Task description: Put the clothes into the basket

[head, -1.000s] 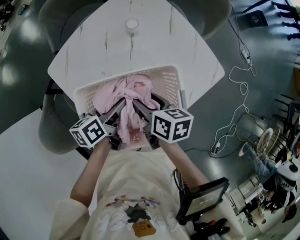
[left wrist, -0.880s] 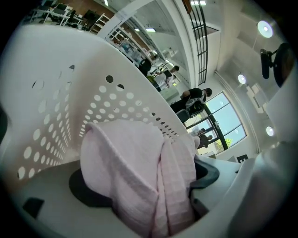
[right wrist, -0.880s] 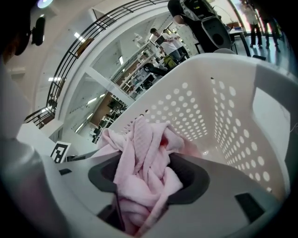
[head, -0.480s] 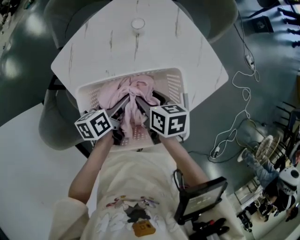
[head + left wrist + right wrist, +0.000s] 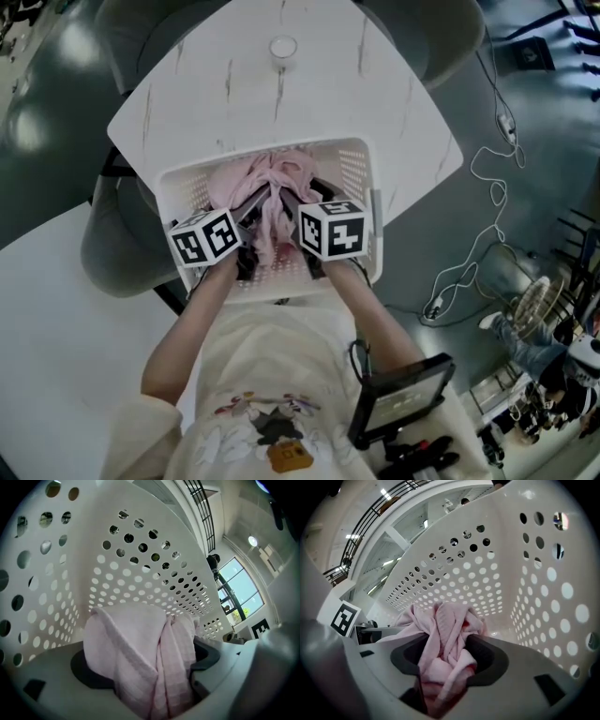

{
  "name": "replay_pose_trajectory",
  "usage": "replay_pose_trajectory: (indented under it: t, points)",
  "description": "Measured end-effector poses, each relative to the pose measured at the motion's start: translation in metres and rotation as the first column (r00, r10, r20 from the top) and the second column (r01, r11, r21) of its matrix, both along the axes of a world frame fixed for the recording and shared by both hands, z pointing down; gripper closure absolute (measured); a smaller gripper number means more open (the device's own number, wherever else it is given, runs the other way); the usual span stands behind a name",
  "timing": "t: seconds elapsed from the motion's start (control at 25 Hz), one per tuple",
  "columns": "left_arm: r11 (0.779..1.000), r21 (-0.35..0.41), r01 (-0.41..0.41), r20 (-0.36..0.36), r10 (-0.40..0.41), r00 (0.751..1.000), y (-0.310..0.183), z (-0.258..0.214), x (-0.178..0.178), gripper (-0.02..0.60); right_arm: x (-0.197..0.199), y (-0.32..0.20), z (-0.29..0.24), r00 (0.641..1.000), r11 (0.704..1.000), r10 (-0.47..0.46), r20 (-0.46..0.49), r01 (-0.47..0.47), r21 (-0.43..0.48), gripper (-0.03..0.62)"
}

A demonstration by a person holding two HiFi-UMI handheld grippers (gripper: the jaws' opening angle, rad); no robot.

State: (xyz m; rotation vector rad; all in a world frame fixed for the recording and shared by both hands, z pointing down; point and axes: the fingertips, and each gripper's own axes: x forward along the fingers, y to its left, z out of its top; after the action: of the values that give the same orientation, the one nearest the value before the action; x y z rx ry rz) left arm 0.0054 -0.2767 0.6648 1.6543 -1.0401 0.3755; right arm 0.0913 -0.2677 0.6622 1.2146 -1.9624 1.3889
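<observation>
White plastic basket (image 5: pixel 358 167) at frame centre holds the pink garment (image 5: pixel 272 176), soft, light and limp, best pinched at a gathered fold, with the left gripper (image 5: pixel 145 663) clamped on one bunch and the right gripper (image 5: pixel 445 660) closing on another, both sunk lower than a second ago.

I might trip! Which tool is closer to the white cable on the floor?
Right. The right tool, jaws closing on the pink cloth, is toward the cable; the left tool sits farther left.
</observation>
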Motion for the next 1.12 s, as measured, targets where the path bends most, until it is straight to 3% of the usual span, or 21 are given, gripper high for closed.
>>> replay_pose_trajectory:
  t: [0.2, 0.36, 0.44, 0.6, 0.76, 1.12]
  points:
    - [1.000, -0.024, -0.009, 0.015, 0.009, 1.000, -0.001, 0.011, 0.001, 0.121, 0.001, -0.002, 0.009, 0.996, 0.998, -0.059, -0.069, 0.059, -0.009, 0.366]
    - [0.998, -0.036, -0.056, 0.091, 0.059, 0.994, -0.002, 0.025, 0.004, 0.124, 0.005, -0.004, 0.020, 0.979, 0.992, -0.124, -0.163, 0.123, -0.020, 0.376]
    - [0.995, -0.054, -0.079, 0.121, 0.085, 0.989, 0.000, 0.035, 0.004, 0.124, 0.003, -0.002, 0.027, 0.960, 0.982, -0.187, -0.209, 0.185, -0.027, 0.383]
    - [0.984, -0.101, -0.148, 0.171, 0.163, 0.972, 0.006, 0.053, 0.004, 0.126, -0.003, 0.005, 0.042, 0.892, 0.932, -0.357, -0.278, 0.359, -0.049, 0.406]
    - [0.982, -0.082, -0.172, 0.194, 0.185, 0.963, 0.002, 0.063, 0.013, 0.124, 0.001, 0.007, 0.055, 0.893, 0.921, -0.391, -0.223, 0.379, -0.093, 0.407]
    - [0.981, -0.055, -0.186, 0.192, 0.194, 0.962, 0.004, 0.057, 0.000, 0.124, -0.014, 0.011, 0.046, 0.896, 0.928, -0.373, -0.243, 0.365, -0.078, 0.408]
